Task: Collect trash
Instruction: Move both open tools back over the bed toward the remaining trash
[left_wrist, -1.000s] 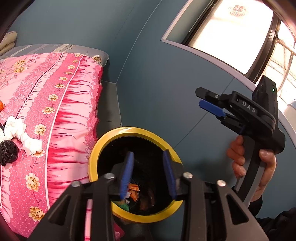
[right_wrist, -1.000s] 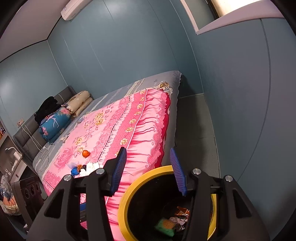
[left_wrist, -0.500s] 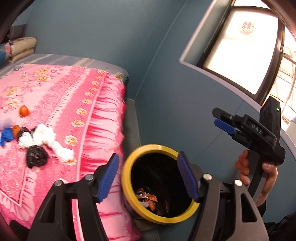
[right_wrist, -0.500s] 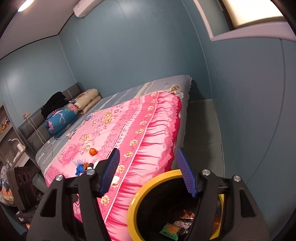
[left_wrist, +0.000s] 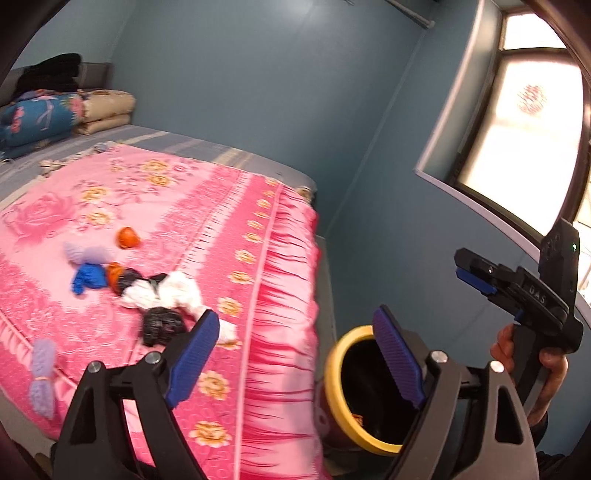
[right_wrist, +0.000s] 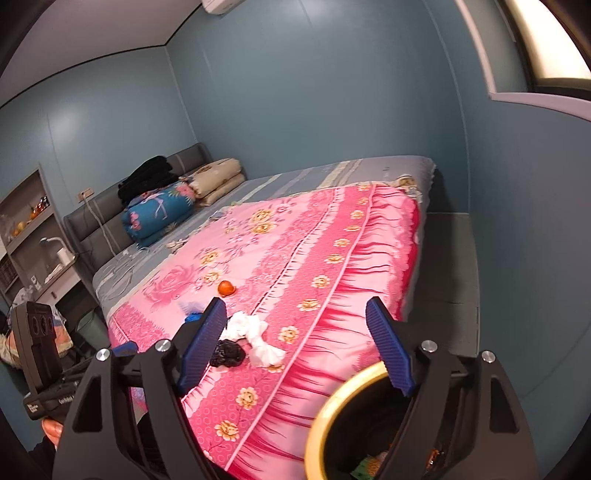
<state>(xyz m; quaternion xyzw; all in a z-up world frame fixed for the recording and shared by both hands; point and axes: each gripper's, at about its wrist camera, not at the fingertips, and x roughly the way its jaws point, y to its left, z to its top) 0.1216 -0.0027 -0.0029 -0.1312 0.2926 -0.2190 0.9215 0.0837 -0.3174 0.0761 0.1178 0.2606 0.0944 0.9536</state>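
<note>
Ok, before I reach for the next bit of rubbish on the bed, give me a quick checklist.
1. Left claw open and empty: ok.
2. Right claw open and empty: ok.
3. Trash left on the pink bedspread: white tissue, black crumpled bag, orange peel: ok.
4. Yellow-rimmed bin beside the bed, mouth clear: ok.
5. Room left in the bin: cannot tell.
</note>
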